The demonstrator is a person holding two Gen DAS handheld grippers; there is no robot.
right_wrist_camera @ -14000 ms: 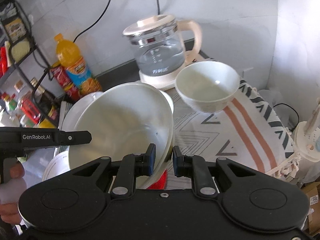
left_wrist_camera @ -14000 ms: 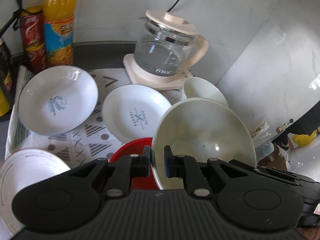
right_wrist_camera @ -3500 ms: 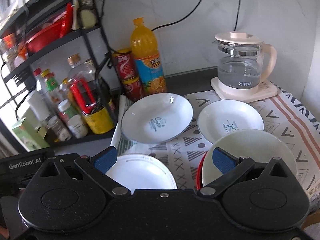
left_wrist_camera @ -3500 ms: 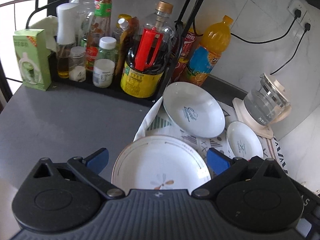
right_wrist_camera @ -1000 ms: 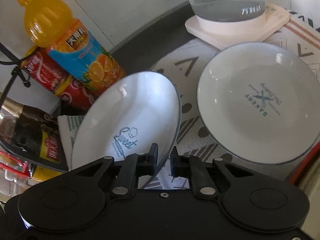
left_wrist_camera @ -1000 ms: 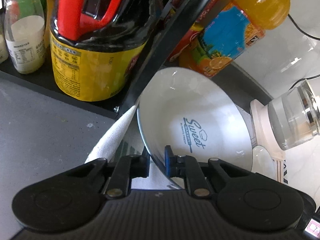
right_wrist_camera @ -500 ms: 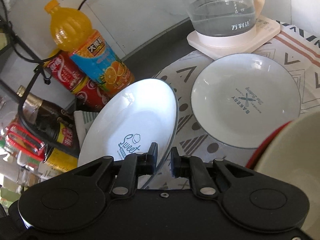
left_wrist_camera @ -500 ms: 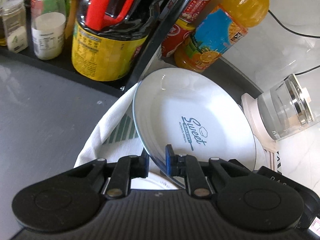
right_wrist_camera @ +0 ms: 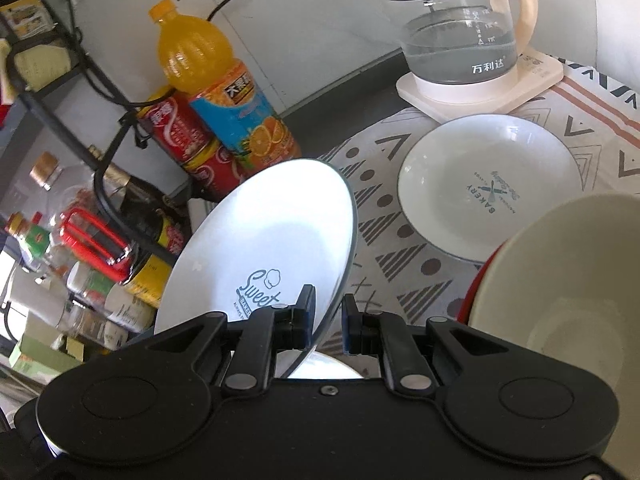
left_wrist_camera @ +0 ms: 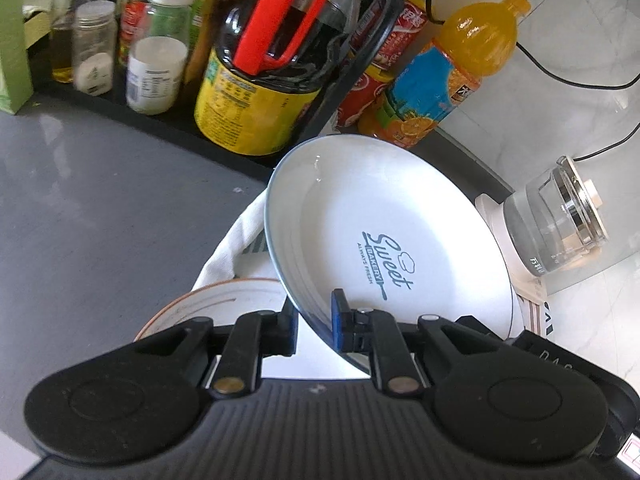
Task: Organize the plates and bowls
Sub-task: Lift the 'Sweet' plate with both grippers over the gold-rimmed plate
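I clamp the white round "Sweet" ceramic plate (left_wrist_camera: 384, 240) by opposite rims, left gripper (left_wrist_camera: 314, 322) and right gripper (right_wrist_camera: 326, 322) jaws nearly closed on it, keeping it tilted clear of the patterned surface (right_wrist_camera: 400, 264)

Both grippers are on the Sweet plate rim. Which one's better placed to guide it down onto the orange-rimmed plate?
Left, probably. The left gripper grips the Sweet plate directly above the orange-rimmed plate, plainly in its view. The right gripper sees only a sliver beneath.

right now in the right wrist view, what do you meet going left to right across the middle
red-handled jug → Sweet plate held in the right gripper → Bakery plate → cream bowl
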